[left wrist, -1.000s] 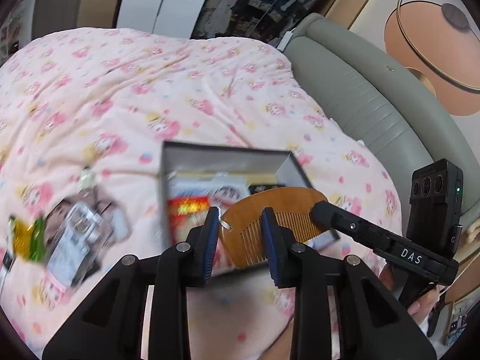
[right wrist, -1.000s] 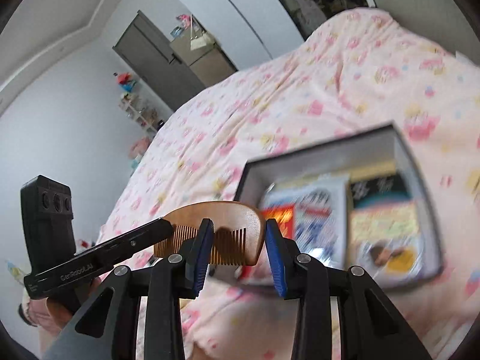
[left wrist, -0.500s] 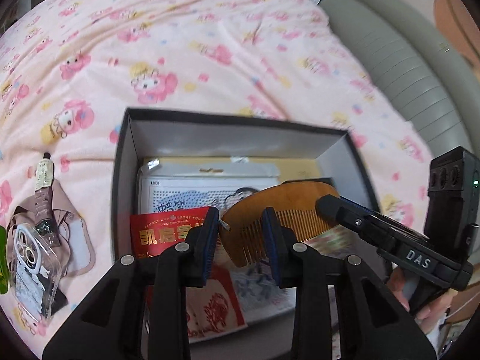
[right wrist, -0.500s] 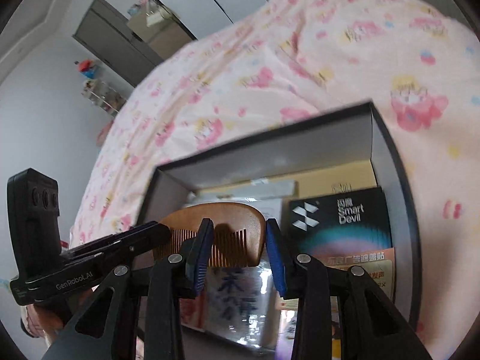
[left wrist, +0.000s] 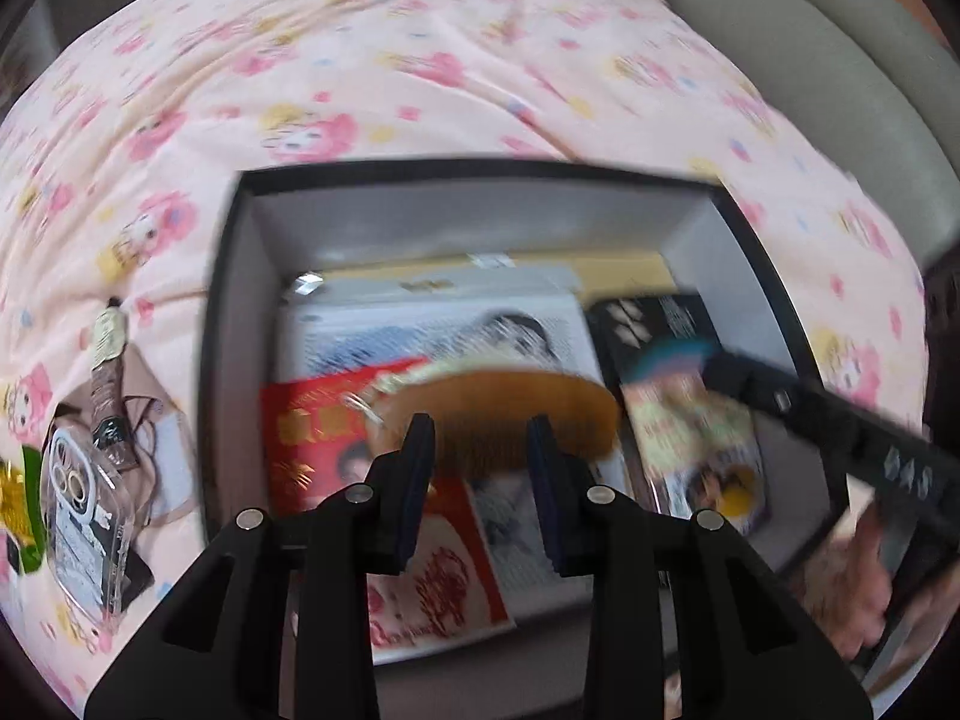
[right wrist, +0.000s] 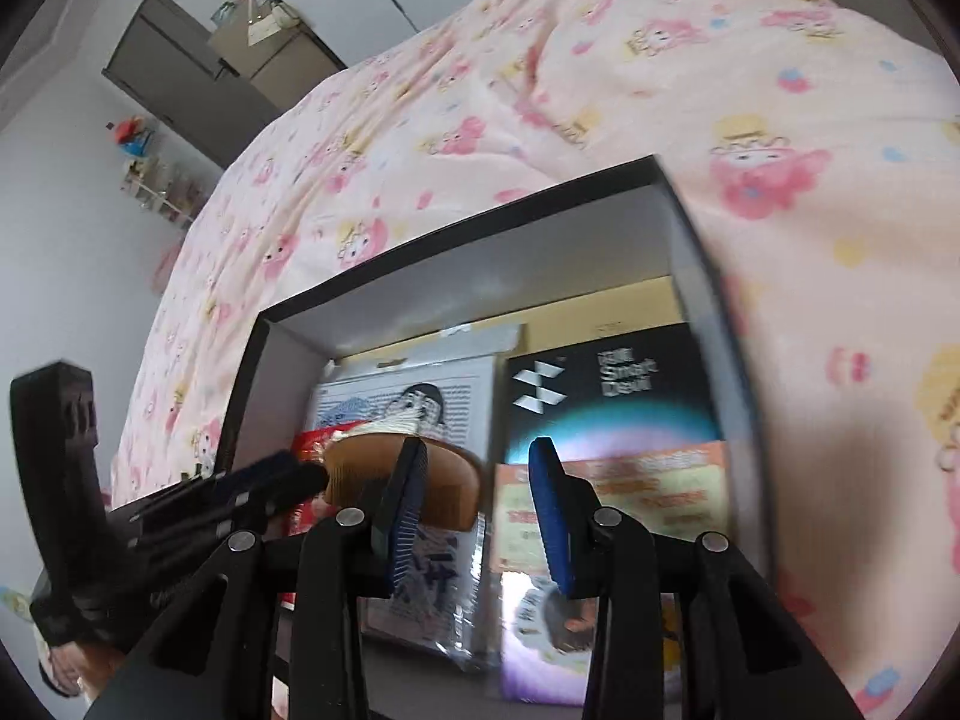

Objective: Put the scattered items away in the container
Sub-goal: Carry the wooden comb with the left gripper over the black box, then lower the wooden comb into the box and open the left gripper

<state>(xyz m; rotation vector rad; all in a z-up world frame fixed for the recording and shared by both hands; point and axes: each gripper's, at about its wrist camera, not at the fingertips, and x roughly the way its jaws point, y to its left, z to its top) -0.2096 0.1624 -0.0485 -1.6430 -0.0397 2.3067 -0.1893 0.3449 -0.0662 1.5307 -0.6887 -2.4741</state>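
My left tongs [left wrist: 477, 456] are clamped on the comb [left wrist: 498, 402], which hangs low over the box [left wrist: 480, 168], above the packets [left wrist: 690, 438] already inside. My right tongs [right wrist: 477, 450] stand apart, gripping nothing. I judge what's left is dropping the comb, then fetching the phone case [left wrist: 78, 516] and tube [left wrist: 108, 348] on the quilt [left wrist: 360, 60] at 9 o'clock.

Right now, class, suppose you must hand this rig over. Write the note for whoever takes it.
Left hand-held gripper: shut on one end of the wooden comb, above the box.
Right hand-held gripper: at the comb, grip unclear.
Done: red packet and black pack lie in the box.
Left: drop the comb in, then collect the clear phone case, tube and green packet from the quilt.
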